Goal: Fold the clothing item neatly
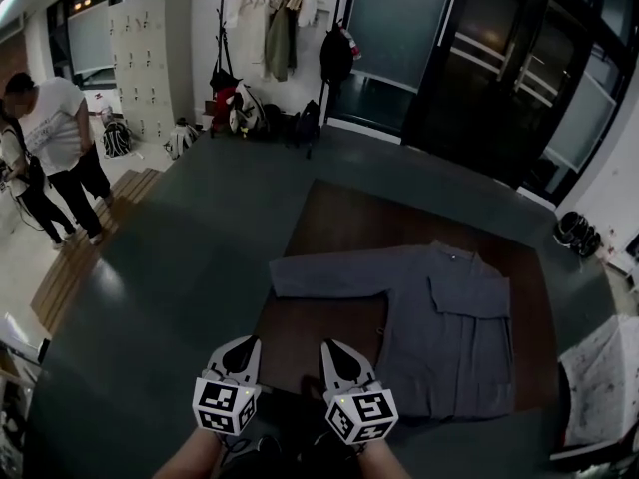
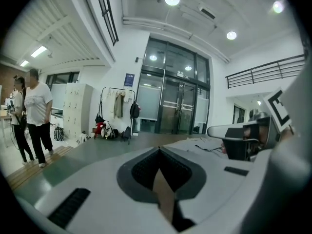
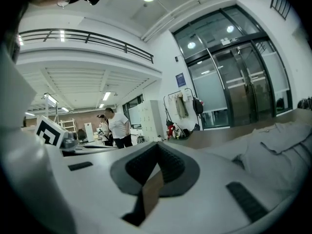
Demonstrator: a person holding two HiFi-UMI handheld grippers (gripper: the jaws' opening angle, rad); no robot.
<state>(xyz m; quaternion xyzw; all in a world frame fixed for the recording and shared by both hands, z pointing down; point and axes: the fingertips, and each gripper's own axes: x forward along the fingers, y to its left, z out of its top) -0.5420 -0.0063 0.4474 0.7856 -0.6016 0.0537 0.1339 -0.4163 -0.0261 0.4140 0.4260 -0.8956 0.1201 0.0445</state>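
Observation:
A grey long-sleeved shirt (image 1: 444,327) lies flat on the brown table (image 1: 329,223), one sleeve (image 1: 329,272) stretched out to the left. Its cloth also fills the right side of the right gripper view as the shirt (image 3: 278,147). My left gripper (image 1: 246,347) and right gripper (image 1: 332,351) hover side by side at the near edge of the table, left of the shirt's hem. Both are shut with nothing between the jaws. In the left gripper view the left gripper (image 2: 158,152) points level across the room; the right gripper (image 3: 157,149) does the same.
A dark grey floor mat (image 1: 170,297) surrounds the table. Two people (image 1: 50,153) stand at the far left. A coat rack (image 1: 280,28) with bags beneath stands at the back wall. Shoes (image 1: 577,233) lie at right; a white cloth-covered thing (image 1: 604,387) sits at near right.

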